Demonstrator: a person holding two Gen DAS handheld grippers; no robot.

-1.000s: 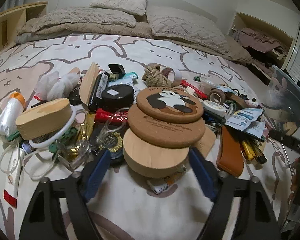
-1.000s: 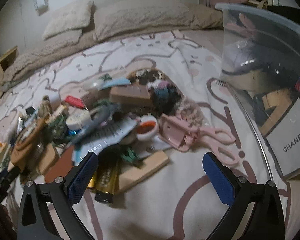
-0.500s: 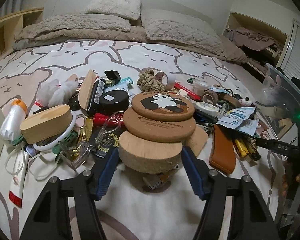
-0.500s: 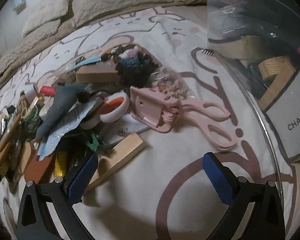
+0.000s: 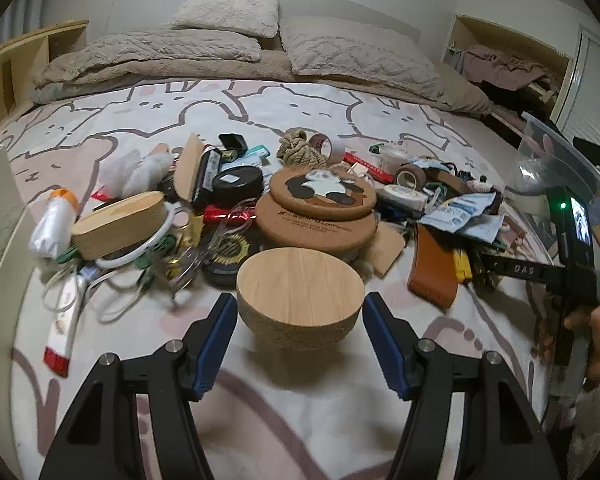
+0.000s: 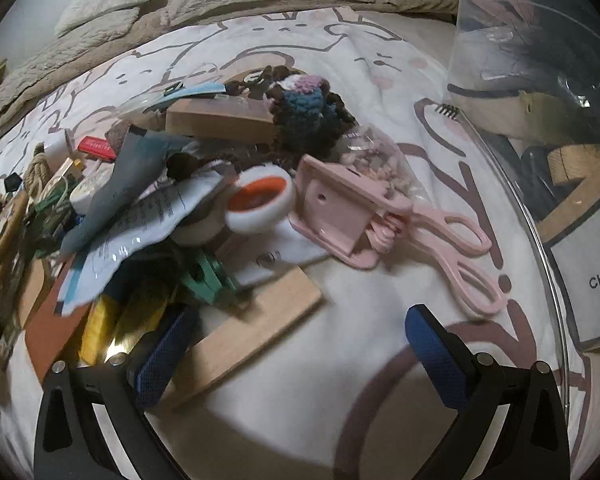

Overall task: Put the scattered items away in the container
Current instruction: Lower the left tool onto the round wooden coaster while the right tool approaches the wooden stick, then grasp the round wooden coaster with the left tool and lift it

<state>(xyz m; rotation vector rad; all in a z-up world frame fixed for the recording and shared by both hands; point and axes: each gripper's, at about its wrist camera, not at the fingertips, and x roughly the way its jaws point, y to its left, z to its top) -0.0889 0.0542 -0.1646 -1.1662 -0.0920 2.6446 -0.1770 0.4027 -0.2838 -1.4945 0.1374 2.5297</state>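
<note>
Left hand-held gripper (image 5: 300,316) clamped on round wood-topped cork lid (image 5: 300,298), lifted clear of bed (image 5: 300,420) in front of clutter pile. Looks light, rigid; cork rim grippy but crumbly, so squeeze across widest sides, moderate force. Right hand-held gripper (image 6: 300,344) spread wide, empty, over wooden block (image 6: 244,332). Clear container (image 6: 540,120) at right.

In the left wrist view, a round wooden lid (image 5: 300,292) sits low centre, between the gripper fingers. Behind it, two cork coasters (image 5: 320,208) lie stacked amid clutter; the container (image 5: 556,168) stands far right
</note>
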